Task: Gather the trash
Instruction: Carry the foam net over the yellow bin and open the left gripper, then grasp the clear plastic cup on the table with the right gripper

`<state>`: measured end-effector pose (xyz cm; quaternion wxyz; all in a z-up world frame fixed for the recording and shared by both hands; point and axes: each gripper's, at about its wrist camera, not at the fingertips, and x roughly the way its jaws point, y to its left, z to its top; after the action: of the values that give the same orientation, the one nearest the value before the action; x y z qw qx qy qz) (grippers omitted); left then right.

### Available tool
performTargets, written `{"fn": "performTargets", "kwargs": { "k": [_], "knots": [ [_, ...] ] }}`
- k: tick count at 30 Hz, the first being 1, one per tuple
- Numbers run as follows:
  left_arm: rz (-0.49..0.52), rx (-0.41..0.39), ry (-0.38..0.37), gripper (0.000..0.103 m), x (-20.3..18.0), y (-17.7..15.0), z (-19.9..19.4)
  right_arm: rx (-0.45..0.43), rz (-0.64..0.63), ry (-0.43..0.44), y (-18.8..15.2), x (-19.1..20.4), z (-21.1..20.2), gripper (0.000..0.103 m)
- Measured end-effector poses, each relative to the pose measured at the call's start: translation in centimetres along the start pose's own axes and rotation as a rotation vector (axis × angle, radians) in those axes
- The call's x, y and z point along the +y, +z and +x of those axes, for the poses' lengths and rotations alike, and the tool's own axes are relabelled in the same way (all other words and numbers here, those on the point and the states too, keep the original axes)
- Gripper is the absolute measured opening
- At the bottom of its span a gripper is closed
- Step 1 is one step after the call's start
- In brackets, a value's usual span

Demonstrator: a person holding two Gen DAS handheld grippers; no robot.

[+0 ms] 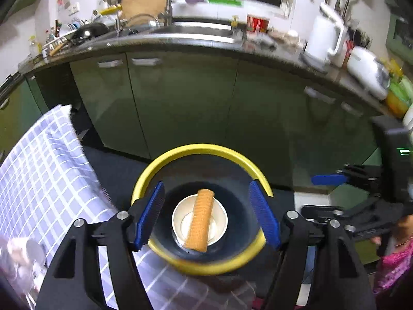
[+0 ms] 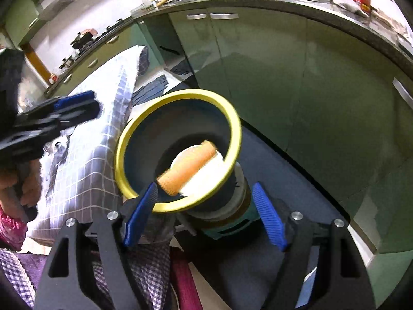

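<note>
Yellow-rimmed bin point(image 1: 206, 267) holding a white cup point(image 1: 219, 215) and an orange roll point(image 1: 201, 219) — left gripper point(image 1: 207, 215) and right gripper point(image 2: 205, 215) both spread, grasping nothing.

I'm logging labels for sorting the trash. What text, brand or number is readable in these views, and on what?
None can be read.
Red container on the counter: print too blurred to read.
Teal base under the yellow-rimmed bin: small marks, too small to read.
Orange roll and white cup in the bin: no text visible.
</note>
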<state>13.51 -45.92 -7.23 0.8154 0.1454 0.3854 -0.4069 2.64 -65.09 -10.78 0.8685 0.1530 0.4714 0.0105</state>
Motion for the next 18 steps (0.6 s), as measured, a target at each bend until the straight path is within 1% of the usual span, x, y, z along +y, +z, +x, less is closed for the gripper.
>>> {"fn": "performTargets", "kwargs": {
  "k": [1,2,3,5,6,8,10,11,13,17,18],
  "knots": [
    [-0.015,-0.033,-0.004,0.074,0.4,-0.6,-1.8,0.004,-0.012,0.006,0.1,0.4,0.1,0.073],
    [-0.03,-0.07,0.001,0.078,1.0,-1.4,-4.0,0.008,-0.026,0.013,0.2,1.0,0.3,0.073],
    [-0.034,-0.086,0.004,0.081,1.4,-2.1,-5.4,0.014,-0.046,0.023,0.4,1.9,0.7,0.073],
    [-0.046,-0.139,0.036,0.082,2.6,-3.8,-9.1,0.023,-0.079,0.04,0.8,3.4,1.2,0.073],
    [-0.058,-0.172,0.078,0.083,3.6,-5.1,-11.6,0.027,-0.101,0.05,1.0,4.5,1.5,0.073],
    [-0.087,-0.214,0.156,0.086,5.3,-7.0,-14.7,0.032,-0.161,0.084,1.9,7.2,2.2,0.073],
    [-0.13,-0.24,0.256,0.087,7.5,-9.3,-18.2,0.038,-0.23,0.127,3.0,10.7,2.9,0.073],
    [-0.154,-0.251,0.293,0.087,8.5,-10.5,-19.6,0.041,-0.259,0.148,3.5,12.3,3.2,0.073],
    [-0.229,-0.263,0.382,0.088,11.2,-13.0,-22.6,0.036,-0.33,0.208,4.5,16.3,3.6,0.073],
    [-0.347,-0.259,0.486,0.091,15.6,-17.5,-26.6,0.018,-0.454,0.319,5.9,23.5,4.2,0.073],
    [-0.372,-0.253,0.523,0.091,16.5,-18.8,-27.4,0.01,-0.478,0.339,6.2,24.9,4.3,0.073]
  ]
}}
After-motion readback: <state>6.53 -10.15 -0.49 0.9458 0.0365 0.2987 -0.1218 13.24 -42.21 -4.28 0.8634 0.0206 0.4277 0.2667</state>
